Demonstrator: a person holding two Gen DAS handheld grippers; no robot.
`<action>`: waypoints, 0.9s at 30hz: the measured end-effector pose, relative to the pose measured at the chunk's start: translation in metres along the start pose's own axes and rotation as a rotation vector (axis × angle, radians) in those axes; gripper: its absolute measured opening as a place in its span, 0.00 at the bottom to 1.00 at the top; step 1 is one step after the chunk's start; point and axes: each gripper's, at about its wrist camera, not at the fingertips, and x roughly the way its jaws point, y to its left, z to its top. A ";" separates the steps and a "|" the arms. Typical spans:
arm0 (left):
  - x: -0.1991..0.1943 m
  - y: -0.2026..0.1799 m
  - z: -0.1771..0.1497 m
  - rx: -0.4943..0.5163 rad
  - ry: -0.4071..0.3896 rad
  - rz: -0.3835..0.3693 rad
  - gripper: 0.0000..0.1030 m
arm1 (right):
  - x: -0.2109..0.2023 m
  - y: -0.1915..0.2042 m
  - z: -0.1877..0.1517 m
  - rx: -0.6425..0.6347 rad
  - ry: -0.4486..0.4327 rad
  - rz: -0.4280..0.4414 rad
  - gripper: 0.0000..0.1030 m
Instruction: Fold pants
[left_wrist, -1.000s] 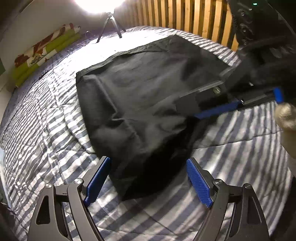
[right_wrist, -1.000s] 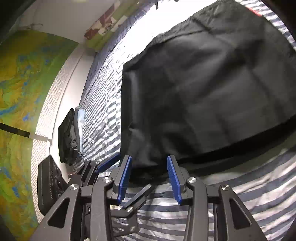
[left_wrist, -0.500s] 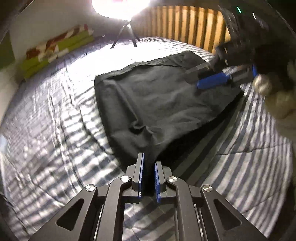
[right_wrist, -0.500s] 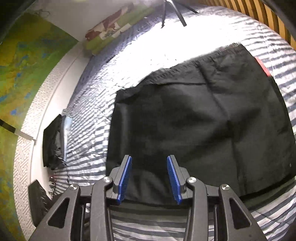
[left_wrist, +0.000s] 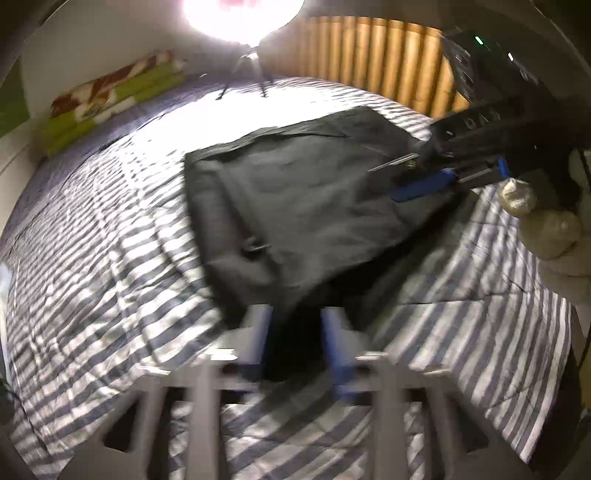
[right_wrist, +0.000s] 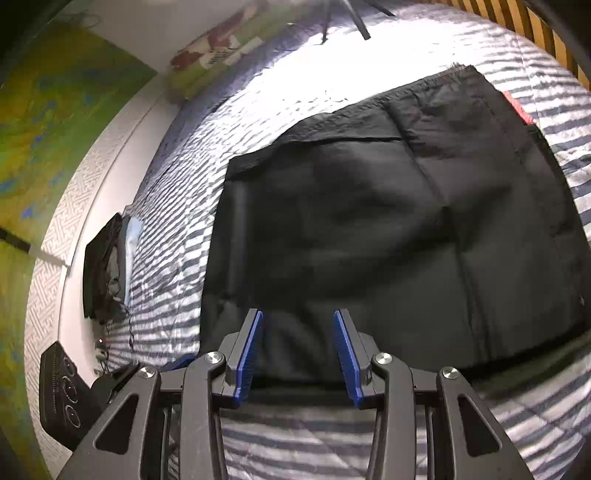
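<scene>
Black pants (left_wrist: 306, 206) lie folded into a rough rectangle on the striped bedspread (left_wrist: 96, 280). My left gripper (left_wrist: 298, 339) is blurred by motion at the pants' near corner. Its blue fingers stand a little apart with dark cloth showing between them. In the right wrist view the pants (right_wrist: 388, 229) fill the middle, with a red tag (right_wrist: 517, 107) at the far right edge. My right gripper (right_wrist: 298, 347) hovers open over their near edge, holding nothing. From the left wrist view, the right gripper (left_wrist: 421, 186) sits over the pants' right side.
A bright lamp on a tripod (left_wrist: 243, 70) stands at the far end of the bed, before a wooden slat headboard (left_wrist: 369, 62). A rolled green and red blanket (left_wrist: 110, 96) lies far left. A dark clothes pile (right_wrist: 103, 266) and a black box (right_wrist: 59, 391) sit by the wall.
The left gripper went from wide open to shut at the pants' corner, and its fingers now stand slightly apart again. The right gripper stayed open and drew back from the pants' edge.
</scene>
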 end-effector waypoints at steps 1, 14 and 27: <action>0.002 -0.006 0.002 0.030 -0.008 0.013 0.65 | -0.003 0.001 -0.003 -0.004 -0.008 -0.002 0.36; 0.016 0.007 0.009 0.009 0.015 0.080 0.09 | -0.104 -0.067 -0.010 0.136 -0.201 -0.085 0.36; -0.091 0.013 0.006 -0.184 -0.017 0.073 0.49 | -0.153 -0.036 -0.048 0.080 -0.227 -0.062 0.36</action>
